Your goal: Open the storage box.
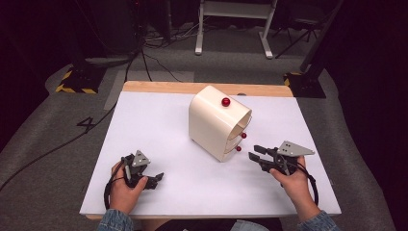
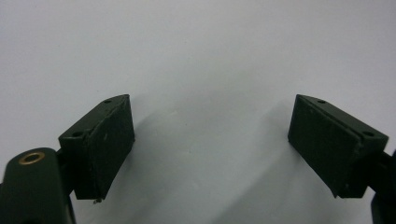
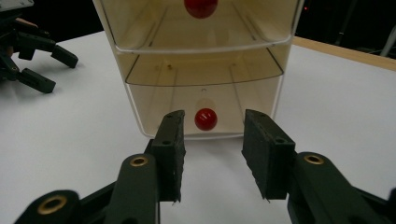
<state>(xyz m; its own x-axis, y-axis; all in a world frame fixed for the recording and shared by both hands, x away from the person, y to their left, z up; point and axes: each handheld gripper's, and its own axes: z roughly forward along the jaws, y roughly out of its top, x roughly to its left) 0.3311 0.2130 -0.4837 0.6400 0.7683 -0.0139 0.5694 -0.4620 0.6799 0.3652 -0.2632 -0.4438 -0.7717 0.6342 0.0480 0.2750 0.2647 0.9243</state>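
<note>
A cream drawer cabinet (image 1: 216, 122) with see-through drawers and red ball knobs stands mid-table. In the right gripper view its bottom drawer (image 3: 203, 109) faces me, and the red knob (image 3: 206, 119) sits just beyond my jaws. My right gripper (image 1: 256, 152) (image 3: 212, 154) is open, lined up with that knob and a short way from it, holding nothing. My left gripper (image 1: 156, 180) (image 2: 210, 144) rests low over the white table top (image 2: 205, 56) at the front left, wide open and holding nothing. It also appears at the left edge of the right gripper view (image 3: 32, 56).
A white sheet (image 1: 159, 125) covers the table, with a wooden edge (image 1: 163, 87) along the far side. Beyond the table are grey carpet, cables (image 1: 53, 151) and a white desk frame (image 1: 233, 29).
</note>
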